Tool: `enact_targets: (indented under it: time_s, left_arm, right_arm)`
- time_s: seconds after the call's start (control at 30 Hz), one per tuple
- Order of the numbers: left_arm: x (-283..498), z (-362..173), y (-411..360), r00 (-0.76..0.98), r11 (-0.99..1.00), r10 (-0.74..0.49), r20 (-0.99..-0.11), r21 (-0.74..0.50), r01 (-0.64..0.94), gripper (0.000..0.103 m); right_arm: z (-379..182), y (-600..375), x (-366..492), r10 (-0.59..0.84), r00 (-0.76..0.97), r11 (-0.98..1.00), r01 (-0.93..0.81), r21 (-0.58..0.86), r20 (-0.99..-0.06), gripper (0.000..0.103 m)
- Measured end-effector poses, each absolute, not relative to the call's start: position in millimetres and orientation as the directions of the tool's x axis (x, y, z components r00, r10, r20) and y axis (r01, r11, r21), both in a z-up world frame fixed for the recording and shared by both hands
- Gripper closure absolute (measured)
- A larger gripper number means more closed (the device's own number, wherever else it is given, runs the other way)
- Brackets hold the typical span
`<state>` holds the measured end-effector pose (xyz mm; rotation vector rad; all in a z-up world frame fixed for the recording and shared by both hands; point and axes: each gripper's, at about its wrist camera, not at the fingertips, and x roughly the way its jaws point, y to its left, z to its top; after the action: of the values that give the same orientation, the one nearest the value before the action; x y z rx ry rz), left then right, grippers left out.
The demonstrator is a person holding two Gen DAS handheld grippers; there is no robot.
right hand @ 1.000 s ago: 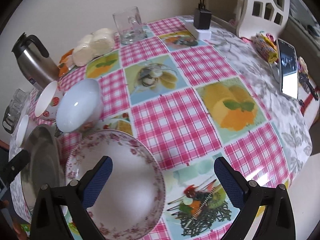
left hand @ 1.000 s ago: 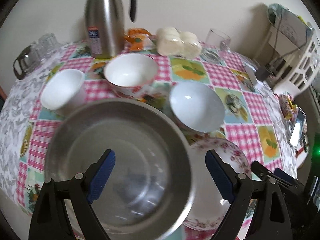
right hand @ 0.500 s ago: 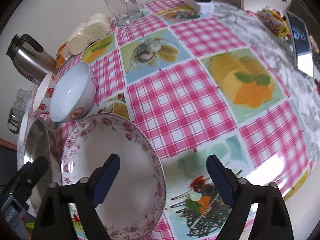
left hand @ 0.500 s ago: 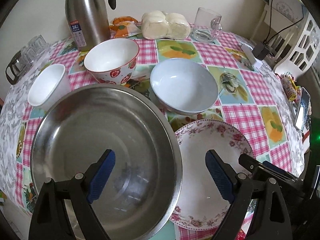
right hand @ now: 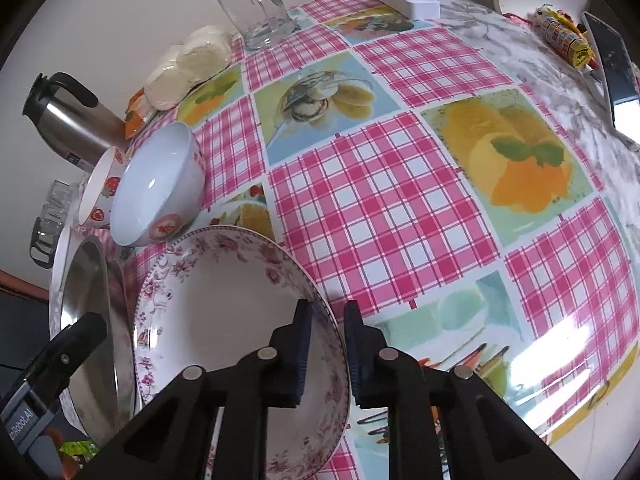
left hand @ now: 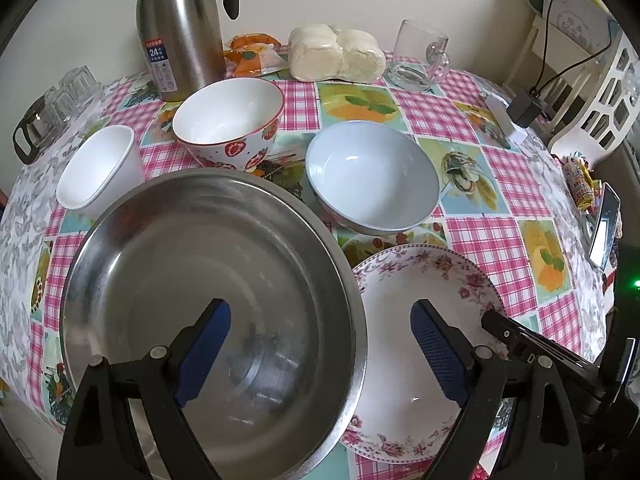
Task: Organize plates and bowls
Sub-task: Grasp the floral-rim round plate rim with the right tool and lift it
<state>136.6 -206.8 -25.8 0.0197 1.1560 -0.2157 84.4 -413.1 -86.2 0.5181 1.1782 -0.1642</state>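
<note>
Tongs first: the right gripper (right hand: 327, 330) has its blue pads (right hand: 301, 340) clamped on the rim of the floral plate (right hand: 224, 304), one pad inside the rim and one outside, at about three o'clock on the plate in the right wrist view; the left gripper (left hand: 320, 344) stands wide, its pads not touching anything, one pad over the inside of the steel basin (left hand: 208, 300) and the other over the floral plate, so that the basin's right rim lies between them.

Outward from there, in the left wrist view: the steel basin fills the lower left; the floral plate sits at its four o'clock, its left edge hidden under the basin's rim; the pale blue bowl (left hand: 372, 176) stands at the plate's twelve o'clock, just beside the basin; the strawberry bowl (left hand: 228, 120) stands at the blue bowl's ten o'clock, near it; the white cup (left hand: 100, 170) leans at the basin's eleven o'clock, hard against its rim, though contact cannot be told.

Farther back along the wall: the steel flask (left hand: 180, 28) at the strawberry bowl's eleven o'clock; an orange packet (left hand: 252, 56); wrapped buns (left hand: 336, 54); a glass mug (left hand: 418, 56); all on the checked tablecloth (left hand: 492, 240); a phone (left hand: 604, 226) lies at the table's three o'clock edge.
</note>
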Motion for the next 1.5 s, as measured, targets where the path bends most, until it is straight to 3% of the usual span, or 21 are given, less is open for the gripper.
enact_targets:
  time_s: [0.3, 0.77, 1.0, 1.13, 1.23, 1.5]
  left_arm:
    - [132.0, -19.9, -213.7, 0.392, 0.972, -0.189, -0.9, -0.116, 0.202, 0.011]
    - [118.0, -17.9, -276.8, 0.361, 0.919, -0.272, -0.892, -0.13, 0.371, 0.012]
    - [121.9, -36.9, -293.1, 0.298, 0.91, -0.283, -0.912, -0.157, 0.383, 0.026]
    - [124.7, -51.2, -298.3, 0.256, 0.913, -0.271, -0.928, -0.164, 0.374, 0.028]
    - [124.6, -59.0, -300.5, 0.221, 0.911, -0.268, -0.938, -0.172, 0.375, 0.042]
    - [125.5, -73.0, -306.9, 0.187, 0.91, -0.27, -0.945, -0.187, 0.369, 0.049]
  right_arm:
    - [-76.8, -427.9, 84.1, 0.053, 0.396, 0.873, 0.427, 0.236, -0.917, 0.087]
    - [-76.0, -463.0, 72.2, -0.011, 0.39, 0.822, 0.528, 0.214, -0.921, 0.087]
    - [-75.0, -479.0, 65.5, -0.058, 0.381, 0.802, 0.568, 0.184, -0.923, 0.087]
    - [-78.2, -488.2, 64.7, -0.055, 0.383, 0.784, 0.589, 0.198, -0.922, 0.086]
    - [-79.6, -493.5, 63.2, -0.047, 0.385, 0.773, 0.598, 0.21, -0.922, 0.085]
    - [-85.3, -502.5, 61.0, 0.024, 0.41, 0.749, 0.596, 0.288, -0.912, 0.083]
